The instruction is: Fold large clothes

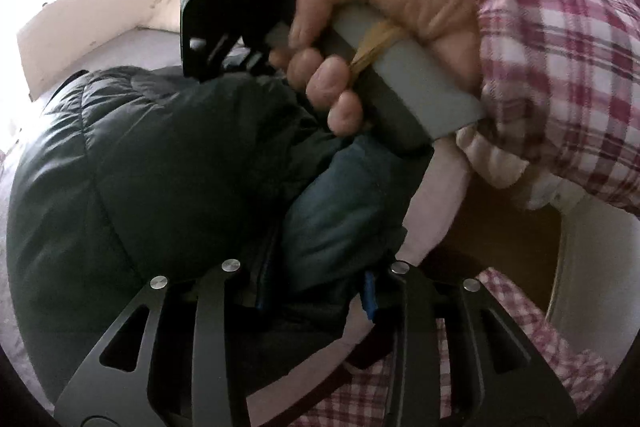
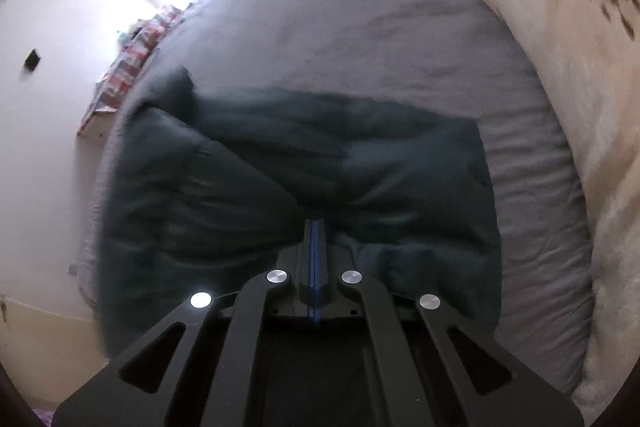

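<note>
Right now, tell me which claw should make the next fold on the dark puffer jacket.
Probably left. The left claw has the dark puffer jacket's blue-lined edge between its parted fingers. The right claw is shut with nothing visibly between its pads, above the jacket on the grey bed sheet.

Left hand-held gripper tilted downward, jaws partly apart. Right hand-held gripper angled down, blue pads pressed flat together, nothing between. Right hand wrapped around grey handle, plaid sleeve at wrist.
</note>
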A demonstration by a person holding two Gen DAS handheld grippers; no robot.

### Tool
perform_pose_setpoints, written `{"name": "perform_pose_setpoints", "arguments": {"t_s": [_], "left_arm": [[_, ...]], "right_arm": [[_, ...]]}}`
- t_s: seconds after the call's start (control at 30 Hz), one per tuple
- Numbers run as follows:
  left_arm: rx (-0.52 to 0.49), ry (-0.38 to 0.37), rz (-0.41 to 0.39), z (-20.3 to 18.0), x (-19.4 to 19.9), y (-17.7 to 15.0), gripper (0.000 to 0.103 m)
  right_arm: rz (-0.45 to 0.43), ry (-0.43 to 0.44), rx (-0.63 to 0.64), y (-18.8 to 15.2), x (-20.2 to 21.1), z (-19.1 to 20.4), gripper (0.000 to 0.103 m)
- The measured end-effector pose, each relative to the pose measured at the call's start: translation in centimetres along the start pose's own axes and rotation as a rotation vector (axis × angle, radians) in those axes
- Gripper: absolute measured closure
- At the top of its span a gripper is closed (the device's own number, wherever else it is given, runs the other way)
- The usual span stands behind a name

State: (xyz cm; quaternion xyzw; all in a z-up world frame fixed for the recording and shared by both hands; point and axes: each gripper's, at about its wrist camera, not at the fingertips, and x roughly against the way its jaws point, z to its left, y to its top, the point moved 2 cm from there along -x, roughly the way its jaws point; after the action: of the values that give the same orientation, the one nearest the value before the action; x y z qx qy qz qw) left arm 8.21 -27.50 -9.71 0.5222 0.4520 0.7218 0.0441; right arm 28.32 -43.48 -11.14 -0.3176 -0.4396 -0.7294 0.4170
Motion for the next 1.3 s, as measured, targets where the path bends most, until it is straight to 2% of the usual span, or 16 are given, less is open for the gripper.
{"name": "perform_pose_setpoints", "arguments": {"t_s": [0.1,0.27,0.4,0.43,0.57,0.63,0.7,0.77,0.9,1.0,1.3], "left_arm": [[-0.01,-0.011,0.009,-0.1,-0.1,-0.1,0.07],[0.021,-0.098,0.056,0.9,1.5,0.2,0.069],[0.07,-0.186,0.048,2.1,5.1,0.2,0.063],[0.076,-0.188,0.037,2.4,5.9,0.2,0.062],[0.158,-0.138,-0.03,5.4,9.4,0.3,0.056],[0.252,-0.097,-0.053,7.7,10.4,0.1,0.056],[0.333,-0.064,-0.035,9.6,10.3,-0.7,0.055],[0.369,-0.037,0.014,10.4,9.4,-1.6,0.055],[0.284,0.027,0.038,8.7,8.4,-2.7,0.055],[0.268,0.045,0.052,8.3,8.0,-3.1,0.055],[0.344,-0.004,0.066,9.2,7.7,-3.8,0.055]], "right_arm": [[0.0,0.038,-0.032,-0.4,-1.0,-1.0,0.103],[0.0,0.001,0.014,-0.7,-1.3,-0.7,0.103],[-0.018,0.002,0.026,-0.8,-1.3,-0.9,0.103],[-0.03,0.0,0.031,-1.0,-1.3,-1.0,0.103],[-0.057,-0.008,0.015,-1.0,-1.6,-0.6,0.103],[-0.068,-0.037,0.029,-1.2,-1.4,-0.2,0.103],[-0.079,-0.064,0.042,-1.4,-1.2,0.1,0.103],[-0.087,-0.073,0.04,-1.5,-1.2,0.2,0.103],[-0.097,-0.073,0.035,-1.4,-1.4,0.1,0.103],[-0.102,-0.075,0.033,-1.5,-1.3,0.1,0.103],[-0.097,-0.095,0.027,-1.5,-1.4,0.3,0.103]]}}
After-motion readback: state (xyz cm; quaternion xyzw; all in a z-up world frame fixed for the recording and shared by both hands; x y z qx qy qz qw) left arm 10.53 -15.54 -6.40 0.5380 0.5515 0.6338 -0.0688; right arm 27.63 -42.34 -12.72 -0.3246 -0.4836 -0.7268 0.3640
